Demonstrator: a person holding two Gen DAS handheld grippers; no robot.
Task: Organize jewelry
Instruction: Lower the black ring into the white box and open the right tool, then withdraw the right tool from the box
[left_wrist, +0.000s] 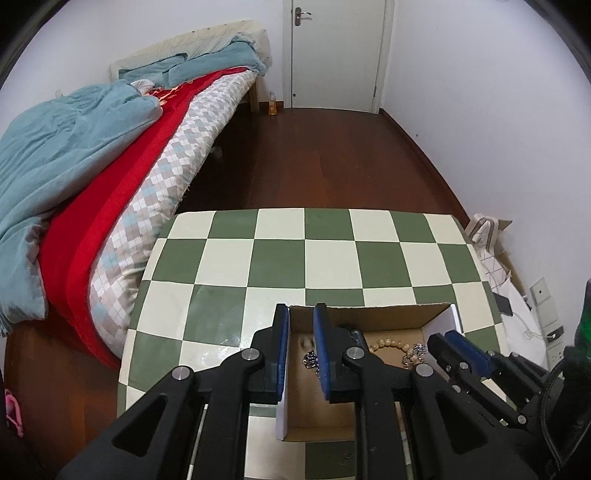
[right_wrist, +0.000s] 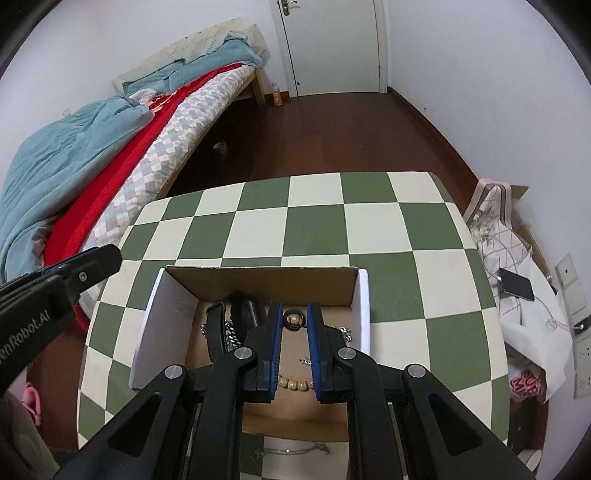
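Cardboard box (right_wrist: 258, 282) with white side walls sits on the green-and-cream checked table (right_wrist: 369, 229), directly under both grippers; its near edge is hidden behind the right gripper's black linkage, and part of its floor is covered by the fingers. The right gripper (right_wrist: 293, 321) hangs over the box with its blue pads parted by a moderate gap, holding nothing; a wooden bead bracelet (right_wrist: 293, 385) lies on the box floor beneath it, only a short run of beads and one far bead showing between the fingers, so its full loop cannot be traced. A black strap-like item (right_wrist: 214, 332) lies left of those fingers, long axis running away from the camera; a silver chain (right_wrist: 231, 338) beside it is partly covered. The left gripper (left_wrist: 301, 312) hovers over the box's left wall, jaws apart and empty; a small silver piece (left_wrist: 309, 360) between its fingers is hard to make out.
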